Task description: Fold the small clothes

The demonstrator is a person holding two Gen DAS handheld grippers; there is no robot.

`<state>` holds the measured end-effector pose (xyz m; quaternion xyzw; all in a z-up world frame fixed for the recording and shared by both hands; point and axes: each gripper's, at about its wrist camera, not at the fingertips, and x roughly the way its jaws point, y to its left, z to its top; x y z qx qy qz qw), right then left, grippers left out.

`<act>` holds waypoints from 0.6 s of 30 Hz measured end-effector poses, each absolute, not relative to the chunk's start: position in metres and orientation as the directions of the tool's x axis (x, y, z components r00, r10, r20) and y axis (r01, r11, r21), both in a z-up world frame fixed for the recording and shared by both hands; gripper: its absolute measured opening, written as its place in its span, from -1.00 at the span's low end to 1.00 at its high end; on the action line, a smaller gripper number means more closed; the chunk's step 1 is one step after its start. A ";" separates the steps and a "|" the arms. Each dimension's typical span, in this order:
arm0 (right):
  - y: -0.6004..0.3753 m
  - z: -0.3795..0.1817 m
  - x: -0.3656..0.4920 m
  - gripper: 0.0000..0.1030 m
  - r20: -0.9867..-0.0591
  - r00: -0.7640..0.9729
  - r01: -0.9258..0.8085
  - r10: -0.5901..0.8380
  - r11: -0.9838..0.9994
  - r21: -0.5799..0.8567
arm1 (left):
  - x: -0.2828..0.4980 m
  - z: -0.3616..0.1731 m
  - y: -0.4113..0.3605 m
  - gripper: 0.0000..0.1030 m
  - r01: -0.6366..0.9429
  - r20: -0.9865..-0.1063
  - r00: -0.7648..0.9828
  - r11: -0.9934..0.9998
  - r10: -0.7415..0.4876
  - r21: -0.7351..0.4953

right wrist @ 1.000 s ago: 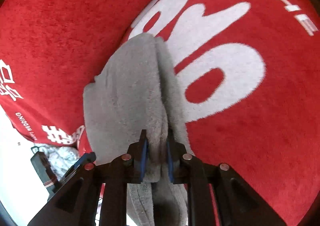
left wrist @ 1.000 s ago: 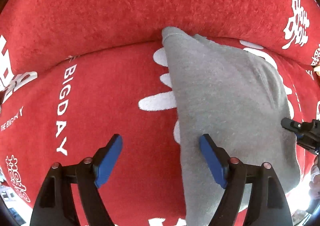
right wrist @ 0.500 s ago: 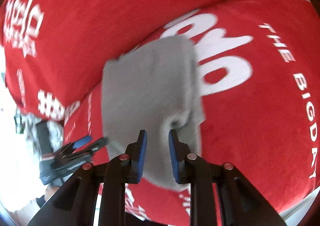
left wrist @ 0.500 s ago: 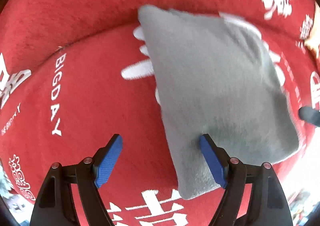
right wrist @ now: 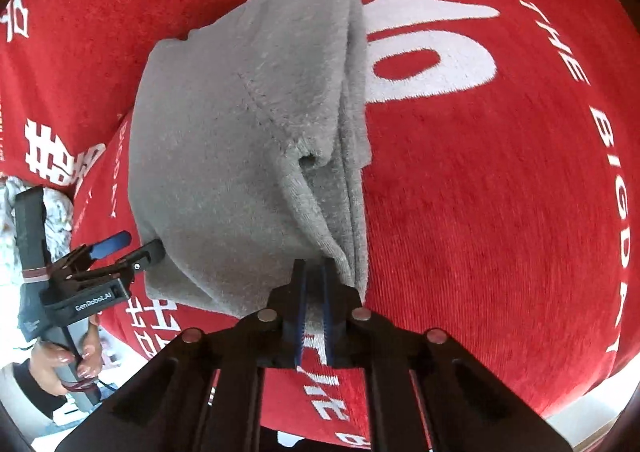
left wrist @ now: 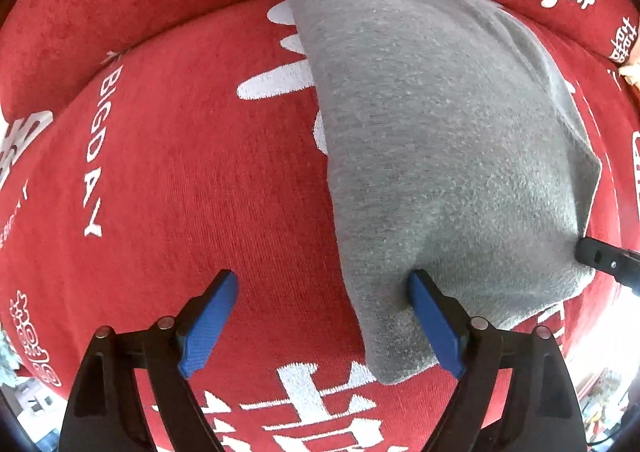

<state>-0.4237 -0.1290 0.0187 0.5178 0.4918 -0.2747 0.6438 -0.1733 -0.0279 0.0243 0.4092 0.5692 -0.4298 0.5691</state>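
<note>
Grey garment (left wrist: 432, 156): folded, fleecy, lying on a red cover (left wrist: 192, 180) printed with white lettering; its near end reaches close to the cover's near edge.
Left claw (left wrist: 320, 326): fingers spread wide apart, the right-hand blue pad (left wrist: 434, 326) touching the garment's near edge, the other over bare cover.
Right claw (right wrist: 315, 292): fingers drawn nearly together, clamped on a thin edge of the garment at its near end.

Folded garment (left wrist: 432, 140) atop, apparently, blanket (left wrist: 180, 172)
</note>
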 end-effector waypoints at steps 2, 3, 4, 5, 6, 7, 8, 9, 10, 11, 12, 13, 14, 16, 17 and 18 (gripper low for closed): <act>-0.128 0.019 -0.430 -0.89 -0.917 0.367 0.866 0.157 0.302 0.399 | -0.175 0.026 -0.030 0.71 0.956 -1.000 -0.017 0.292 -0.014 -0.021; -0.127 0.022 -0.431 -0.89 -0.917 0.367 0.868 0.158 0.297 0.398 | -0.176 0.027 -0.031 0.71 0.956 -1.000 -0.019 0.292 -0.011 -0.021; -0.126 0.023 -0.432 -0.89 -0.917 0.366 0.870 0.158 0.292 0.397 | -0.176 0.027 -0.031 0.71 0.956 -1.000 -0.020 0.292 -0.008 -0.022; -0.126 0.023 -0.434 -0.89 -0.917 0.365 0.872 0.158 0.288 0.397 | -0.175 0.028 -0.031 0.71 0.957 -1.000 -0.021 0.291 -0.005 -0.022; -0.126 0.023 -0.435 -0.89 -0.918 0.362 0.874 0.159 0.284 0.394 | -0.175 0.028 -0.033 0.71 0.957 -1.000 -0.021 0.290 -0.002 -0.020; -0.126 0.023 -0.436 -0.89 -0.920 0.359 0.877 0.160 0.281 0.391 | -0.174 0.029 -0.033 0.71 0.957 -1.000 -0.018 0.290 0.001 -0.017; -0.126 0.024 -0.437 -0.88 -0.924 0.347 0.882 0.159 0.278 0.379 | -0.173 0.032 -0.034 0.71 0.957 -1.000 -0.017 0.290 0.002 -0.015; -0.126 0.024 -0.438 -0.75 -0.931 0.331 0.889 0.155 0.278 0.363 | -0.173 0.034 -0.036 0.71 0.956 -1.000 -0.015 0.292 0.002 -0.013; -0.127 0.024 -0.440 -0.67 -0.931 0.330 0.892 0.158 0.269 0.362 | -0.172 0.037 -0.037 0.71 0.955 -1.000 -0.011 0.295 0.000 -0.010; -0.127 0.024 -0.443 -0.67 -0.928 0.337 0.894 0.160 0.253 0.369 | -0.170 0.040 -0.039 0.71 0.955 -1.000 -0.006 0.297 0.000 -0.006; -0.129 0.025 -0.446 -0.67 -0.925 0.344 0.898 0.159 0.233 0.374 | -0.168 0.043 -0.040 0.71 0.954 -1.000 -0.003 0.300 -0.002 -0.003; -0.130 0.026 -0.448 -0.67 -0.925 0.346 0.900 0.158 0.223 0.375 | -0.166 0.044 -0.040 0.71 0.953 -1.000 -0.001 0.304 -0.004 -0.002; -0.131 0.028 -0.449 -0.67 -0.924 0.349 0.901 0.154 0.215 0.376 | -0.163 0.046 -0.042 0.71 0.951 -1.000 0.000 0.311 -0.006 -0.002; -0.136 0.033 -0.452 -0.67 -0.926 0.353 0.905 0.135 0.200 0.375 | -0.158 0.048 -0.042 0.71 0.947 -1.000 0.002 0.321 -0.010 -0.002; -0.139 0.035 -0.453 -0.67 -0.926 0.356 0.906 0.127 0.195 0.375 | -0.155 0.050 -0.044 0.71 0.945 -1.000 0.003 0.327 -0.012 -0.001; -0.143 0.038 -0.454 -0.67 -0.925 0.362 0.907 0.115 0.185 0.377 | -0.152 0.051 -0.045 0.71 0.943 -1.000 0.006 0.333 -0.015 0.001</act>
